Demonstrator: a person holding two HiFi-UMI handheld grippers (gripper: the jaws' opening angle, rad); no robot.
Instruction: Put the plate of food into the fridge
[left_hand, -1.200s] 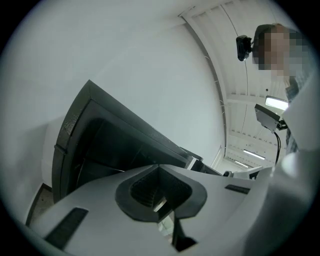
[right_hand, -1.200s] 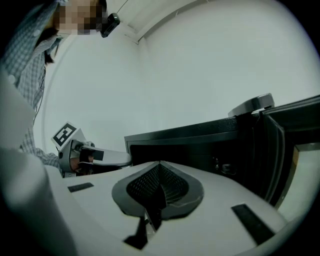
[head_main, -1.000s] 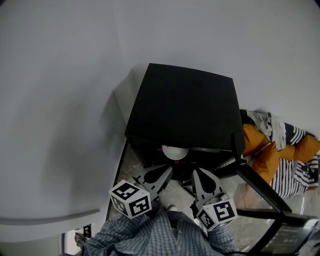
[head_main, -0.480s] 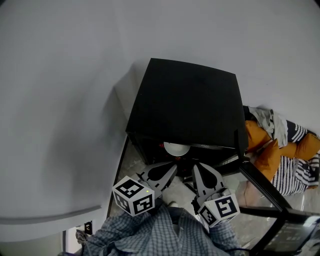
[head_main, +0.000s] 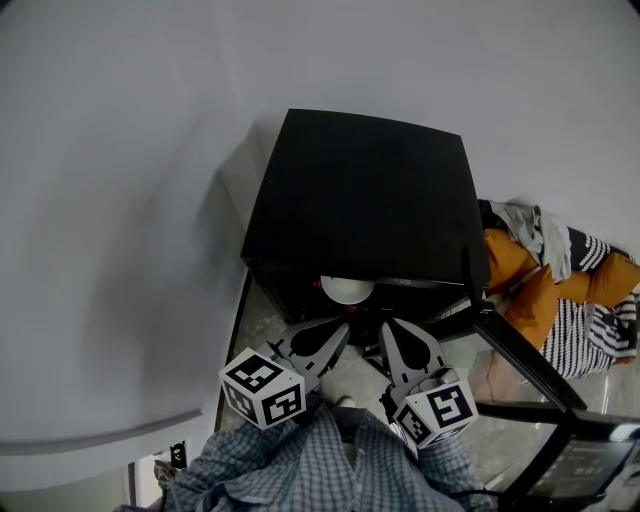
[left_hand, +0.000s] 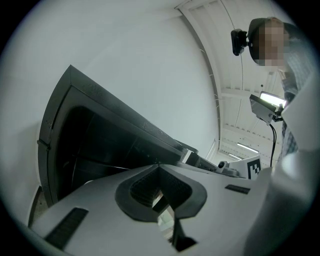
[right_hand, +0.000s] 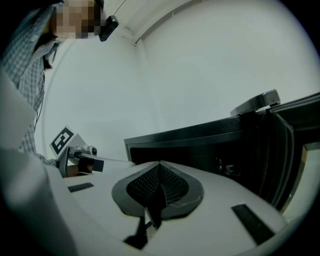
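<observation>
A black mini fridge (head_main: 360, 200) stands against the wall, its door (head_main: 520, 370) swung open to the right. A white plate (head_main: 347, 289) sits just inside the opening, and its food is hidden from above. My left gripper (head_main: 340, 327) and right gripper (head_main: 388, 326) hover side by side just in front of the opening, apart from the plate. In the left gripper view the left gripper (left_hand: 159, 167) has its jaws together with nothing between them, facing the dark fridge (left_hand: 90, 145). The right gripper (right_hand: 160, 165) is likewise shut and empty before the fridge (right_hand: 210, 145).
Orange and striped clothing (head_main: 560, 300) lies on the floor right of the fridge. A pale wall (head_main: 120, 200) runs along the left and behind. A person's checked shirt (head_main: 320, 465) fills the bottom edge. The open door (right_hand: 295, 130) flanks my right gripper.
The head view has shifted slightly. Both grippers stay shut just in front of the fridge opening, and the plate rests in the same spot inside.
</observation>
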